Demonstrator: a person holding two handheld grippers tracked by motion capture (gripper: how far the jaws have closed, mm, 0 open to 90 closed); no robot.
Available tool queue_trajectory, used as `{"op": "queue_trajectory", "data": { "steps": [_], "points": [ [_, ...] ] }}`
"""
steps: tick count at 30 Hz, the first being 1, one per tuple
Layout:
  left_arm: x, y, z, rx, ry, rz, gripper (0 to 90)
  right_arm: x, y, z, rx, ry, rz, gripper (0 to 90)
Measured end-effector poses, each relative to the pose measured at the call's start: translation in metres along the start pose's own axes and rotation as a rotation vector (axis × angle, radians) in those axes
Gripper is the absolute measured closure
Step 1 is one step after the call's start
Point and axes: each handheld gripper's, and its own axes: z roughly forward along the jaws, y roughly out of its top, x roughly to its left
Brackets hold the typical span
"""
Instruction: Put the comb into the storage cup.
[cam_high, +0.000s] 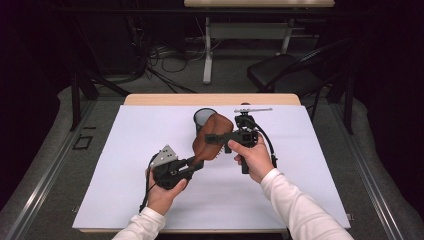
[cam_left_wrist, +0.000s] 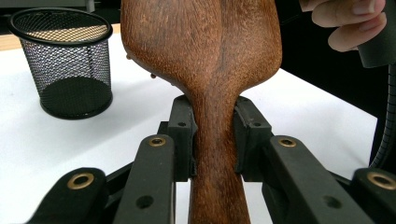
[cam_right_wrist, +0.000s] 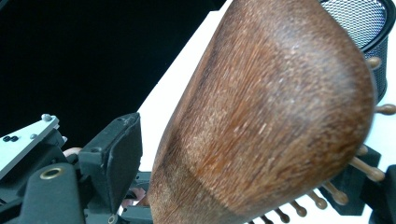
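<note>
I see a wooden hairbrush (cam_high: 212, 136) held up over the middle of the white mat (cam_high: 125, 165), its oval head pointing far and its handle coming back toward my left gripper (cam_high: 196, 163). In the left gripper view the handle (cam_left_wrist: 215, 154) sits squarely between the two black jaws, and both pads press on its sides, so that gripper is clamped on it. The brush shows its smooth wooden back to the cameras; in the right gripper view a row of wooden pins (cam_right_wrist: 369, 170) sticks out from the underside along the head's right edge.

My right gripper (cam_high: 216, 138) comes in from the right and lies level across the head. Its jaws stand on either side of the head, one pad (cam_right_wrist: 122, 154) left of it with a sliver of white mat showing between, so they bracket the head without pressing on it.

Just beyond the brush, at the far middle of the mat, stands a black mesh cup (cam_high: 202, 118). In the left gripper view I look into the cup (cam_left_wrist: 60, 65) from the side and see nothing in it.

I can read no brand, label or writing on the brush, the cup or the grippers.

The mat covers a wooden table (cam_high: 212, 99).
</note>
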Motion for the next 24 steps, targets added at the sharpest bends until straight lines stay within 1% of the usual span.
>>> {"op": "queue_trajectory", "data": {
  "steps": [3,13,15,17,19,24],
  "points": [
    [0.0007,-0.0008,0.0008,0.006,-0.005,0.002,71.8,-0.0013,-0.001,0.0005,0.003,-0.001,0.003,18.0],
    [0.0011,-0.002,0.0021,0.011,-0.004,-0.002,71.8,-0.004,-0.0019,0.0009,0.005,0.005,0.021,19.0],
    [0.0013,-0.0021,0.0021,0.011,-0.005,-0.003,71.8,-0.0042,-0.002,0.0006,0.003,0.004,0.025,20.1],
    [0.0014,-0.0021,0.002,0.011,-0.005,-0.004,71.8,-0.0043,-0.0021,0.0,-0.001,-0.003,0.028,22.5],
    [0.0017,-0.0024,0.0023,0.008,-0.01,-0.008,71.9,-0.0054,-0.0024,-0.0008,-0.011,0.0,0.035,25.4],
    [0.002,-0.0027,0.0027,0.008,-0.011,-0.011,71.9,-0.0073,-0.0025,-0.0012,-0.015,0.007,0.049,26.5]
  ]
}}
